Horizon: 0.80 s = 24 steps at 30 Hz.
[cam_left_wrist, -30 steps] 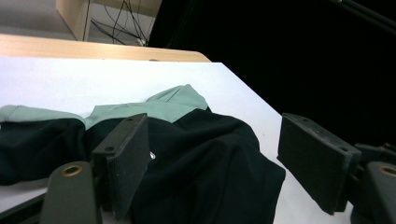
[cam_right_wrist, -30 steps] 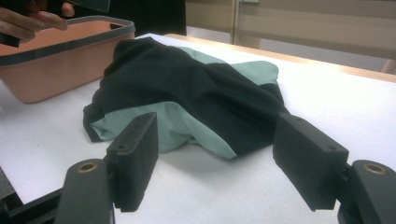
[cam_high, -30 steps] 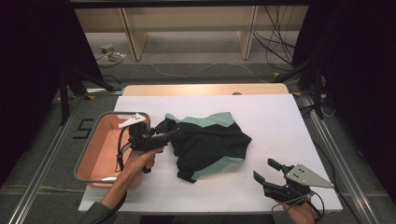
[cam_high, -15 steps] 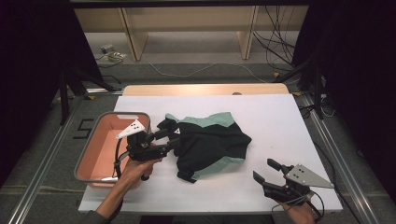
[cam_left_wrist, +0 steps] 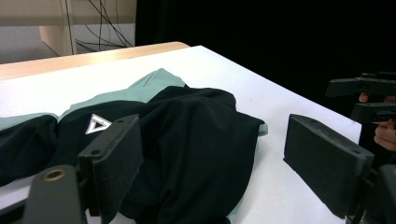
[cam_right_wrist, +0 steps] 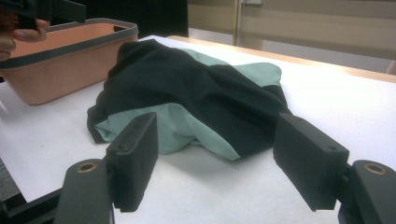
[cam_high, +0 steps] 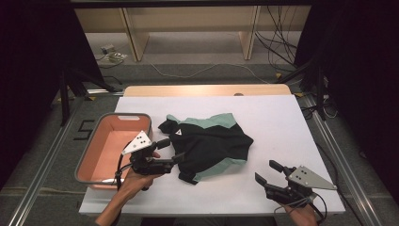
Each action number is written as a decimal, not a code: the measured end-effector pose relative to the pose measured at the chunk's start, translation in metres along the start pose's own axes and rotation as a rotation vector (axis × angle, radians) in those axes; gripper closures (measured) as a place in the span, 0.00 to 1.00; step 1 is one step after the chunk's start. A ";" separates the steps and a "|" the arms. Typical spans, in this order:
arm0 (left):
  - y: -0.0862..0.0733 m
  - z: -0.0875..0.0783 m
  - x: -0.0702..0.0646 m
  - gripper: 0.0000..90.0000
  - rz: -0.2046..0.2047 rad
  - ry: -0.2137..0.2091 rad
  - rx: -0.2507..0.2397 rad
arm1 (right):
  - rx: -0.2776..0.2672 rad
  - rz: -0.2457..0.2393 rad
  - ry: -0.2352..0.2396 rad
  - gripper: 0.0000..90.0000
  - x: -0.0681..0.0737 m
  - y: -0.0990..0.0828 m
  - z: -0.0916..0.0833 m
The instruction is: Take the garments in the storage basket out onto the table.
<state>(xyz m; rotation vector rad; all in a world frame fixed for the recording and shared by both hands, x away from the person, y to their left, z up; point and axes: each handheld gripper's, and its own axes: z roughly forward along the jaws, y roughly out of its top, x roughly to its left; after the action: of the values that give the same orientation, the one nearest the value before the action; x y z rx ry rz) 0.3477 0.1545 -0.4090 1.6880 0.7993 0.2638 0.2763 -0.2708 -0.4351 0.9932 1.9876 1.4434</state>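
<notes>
Shirt (cam_high: 207, 146) lies crumpled mid-table just beside the bin (cam_high: 87, 162), left gripper (cam_high: 170, 151) at its edge w/ jaws just opening, nothing pinched, prob. lining up a grab, while right gripper (cam_high: 267, 172) waits apart, jaws wide, empty.

A crumpled black-and-mint-green fabric garment (cam_high: 209, 146) lies in a loose heap on the white table (cam_high: 277, 122), left of its centre and nearer the front edge than the back. A small white triangle logo (cam_left_wrist: 97, 124) faces up near its left end. Green panels show along its rear and front folds.
</notes>
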 end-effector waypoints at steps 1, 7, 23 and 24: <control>-0.001 -0.001 0.000 0.21 -0.002 -0.001 -0.002 | -0.001 0.000 0.002 0.35 0.000 0.000 0.000; -0.006 -0.007 -0.001 0.19 0.007 -0.020 -0.010 | 0.003 0.001 0.002 0.35 0.001 0.000 0.000; -0.014 -0.022 -0.001 0.17 0.008 0.000 -0.044 | 0.003 0.002 0.009 0.35 0.001 0.000 0.000; -0.015 -0.023 -0.001 0.17 0.006 0.003 -0.046 | 0.004 0.002 0.009 0.35 0.001 0.000 0.000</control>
<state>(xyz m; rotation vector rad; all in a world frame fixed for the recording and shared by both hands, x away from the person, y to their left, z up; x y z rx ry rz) 0.3286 0.1727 -0.4166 1.6469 0.7848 0.2864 0.2759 -0.2702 -0.4352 0.9928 1.9968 1.4482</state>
